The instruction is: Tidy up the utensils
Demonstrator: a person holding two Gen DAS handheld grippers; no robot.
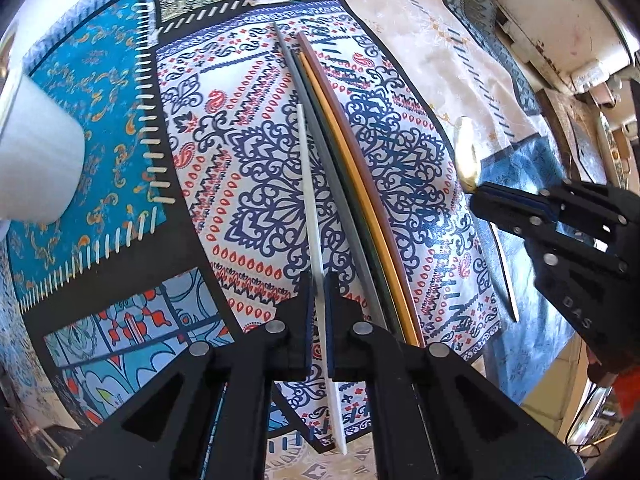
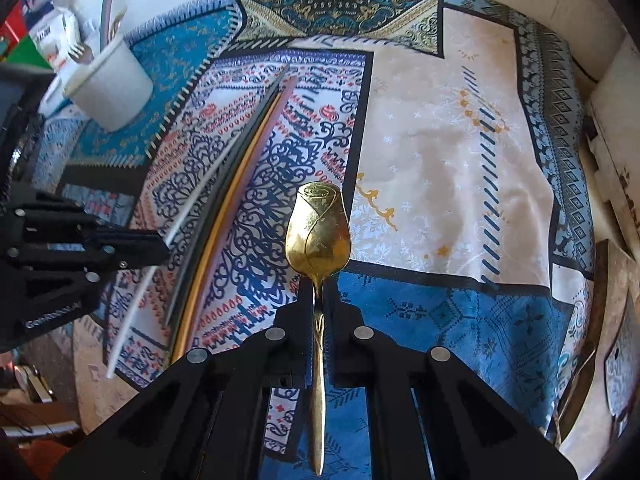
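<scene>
Left wrist view showed a white chopstick (image 1: 316, 236) pinched between the closed pads of the left tool (image 1: 319, 292), its length running away from the camera over the patterned cloth (image 1: 256, 128) on the worktop. Just beside it on the cloth lay a tight row of four more sticks: a grey chopstick (image 1: 320, 140), a dark green chopstick (image 1: 340, 168), a yellow chopstick (image 1: 356, 184) and a brown chopstick (image 1: 348, 120), side by side and parallel. At the left of that view stood a white cup (image 1: 36, 156) on a turquoise patch of the cloth.

Right wrist view showed a gold spoon (image 2: 318, 228) gripped by its handle in the right tool (image 2: 319, 300), pads shut on it, the bowl pointing away from the camera with its engraved back showing, above the cloth. Whether the bowl touched the cloth could not be told. From that side the cup held a fork (image 2: 80, 53) and some upright sticks. The two tools were near each other, each visible in the other's view.
</scene>
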